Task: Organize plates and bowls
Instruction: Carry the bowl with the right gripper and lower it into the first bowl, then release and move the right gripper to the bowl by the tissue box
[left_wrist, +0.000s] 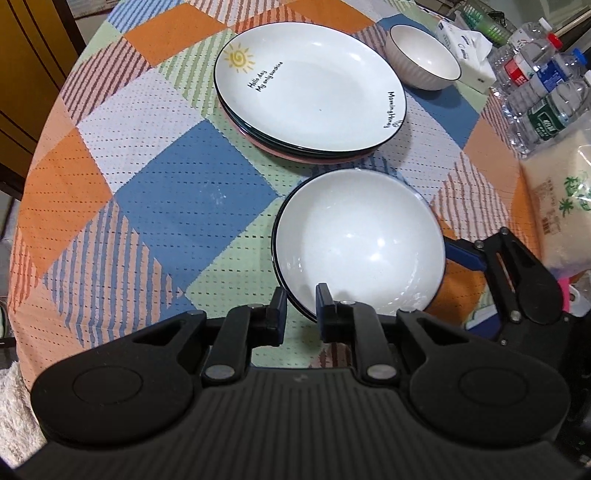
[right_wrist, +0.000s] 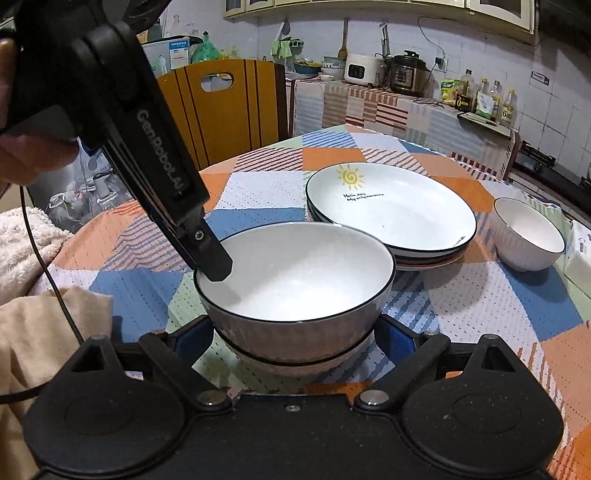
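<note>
A white bowl with a dark rim (left_wrist: 360, 240) (right_wrist: 295, 273) sits nested on top of another bowl (right_wrist: 295, 360) near the table's front edge. My left gripper (left_wrist: 301, 314) straddles its near rim, one finger inside and one outside; in the right wrist view its finger (right_wrist: 214, 258) dips inside the bowl. My right gripper (right_wrist: 295, 339) stands open around the stacked bowls, one finger on each side. A stack of plates (left_wrist: 310, 88) (right_wrist: 391, 206) with a sun drawing lies behind. A third bowl (left_wrist: 423, 57) (right_wrist: 528, 234) stands at the far right.
Water bottles (left_wrist: 543, 92), a tissue box (left_wrist: 467, 51) and a bag of rice (left_wrist: 557, 210) crowd the table's right edge. A wooden chair (right_wrist: 225, 107) stands behind the checked tablecloth (left_wrist: 166, 192). A towel (right_wrist: 40, 314) lies at the left.
</note>
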